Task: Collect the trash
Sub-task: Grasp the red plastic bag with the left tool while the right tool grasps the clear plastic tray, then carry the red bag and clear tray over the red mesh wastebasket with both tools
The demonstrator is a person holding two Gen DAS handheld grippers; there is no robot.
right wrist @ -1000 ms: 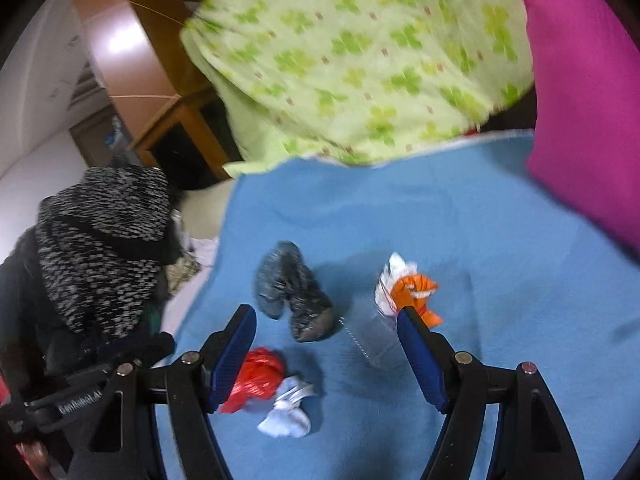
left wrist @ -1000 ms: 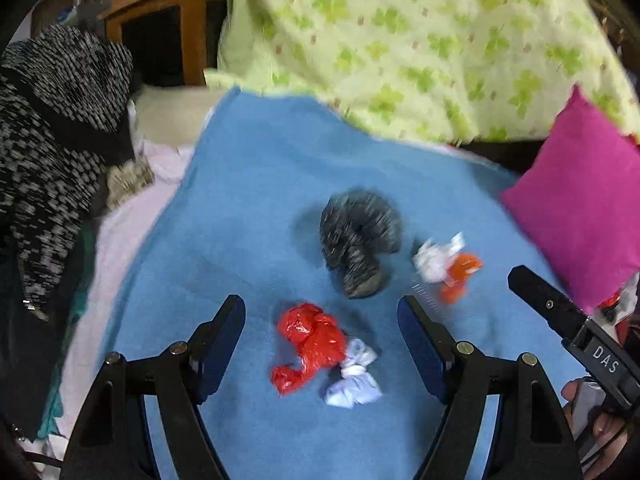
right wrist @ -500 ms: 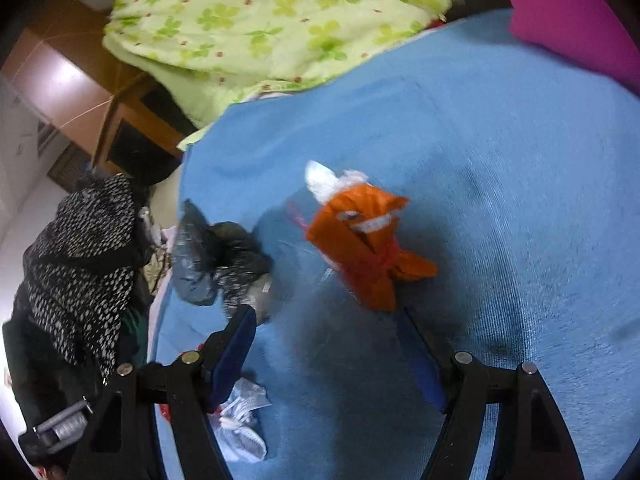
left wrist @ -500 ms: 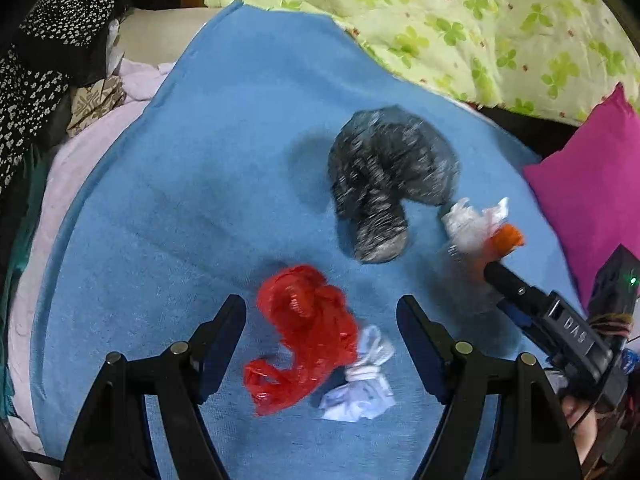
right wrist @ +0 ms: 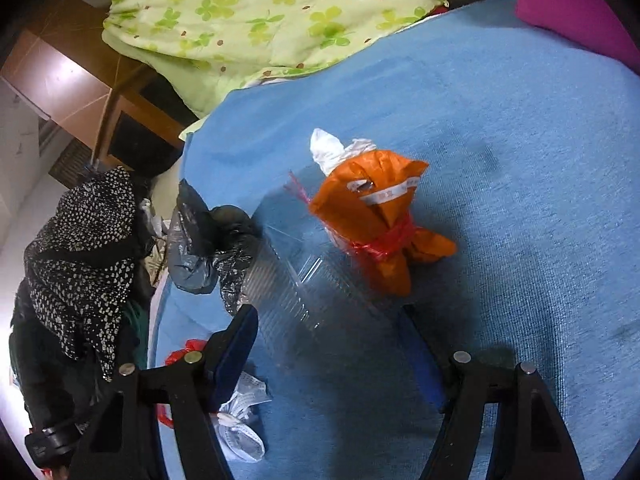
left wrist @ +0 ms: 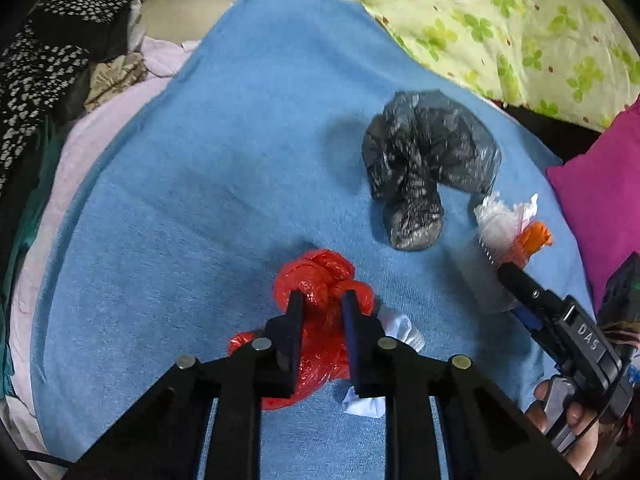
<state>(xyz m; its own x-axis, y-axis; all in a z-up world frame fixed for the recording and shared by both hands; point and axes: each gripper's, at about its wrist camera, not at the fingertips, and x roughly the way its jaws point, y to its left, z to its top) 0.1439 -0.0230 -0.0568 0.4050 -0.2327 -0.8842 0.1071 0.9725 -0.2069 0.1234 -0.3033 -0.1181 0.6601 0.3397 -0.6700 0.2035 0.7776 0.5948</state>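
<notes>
So the left gripper (left wrist: 322, 300) has its jaws pinched in on the red plastic bag (left wrist: 320, 280), which is crumpled up on the blue blanket (left wrist: 224, 168) covering the bed. The bag bulges out past the jaw tips and spills below them too, still resting on the blanket as far as I can see. Tucked right against the red bag on its right side is a small white wad of tissue or plastic (left wrist: 396, 326), touching it.

The right gripper (right wrist: 332, 344) is spread wide, jaws on either side of a clear plastic bag (right wrist: 304, 292) that has an orange wrapper (right wrist: 372, 216) and some white paper (right wrist: 328, 148) stuffed in the far end, with a red tie around the orange part. The jaws aren't visibly squeezing it; the clear plastic sits between them. From the left camera you can see that same gripper (left wrist: 516, 280) coming in from the right, with the person's hand (left wrist: 568, 420) on its handle.

A crumpled black plastic bag (left wrist: 428, 164) lies on the blanket beyond the red one, just beside the clear bag. A green clover-print quilt (left wrist: 500, 20) is bunched at the far edge, a magenta pillow (left wrist: 604, 196) on the right, and a black-and-white speckled garment (right wrist: 84, 240) piled off the left side.
</notes>
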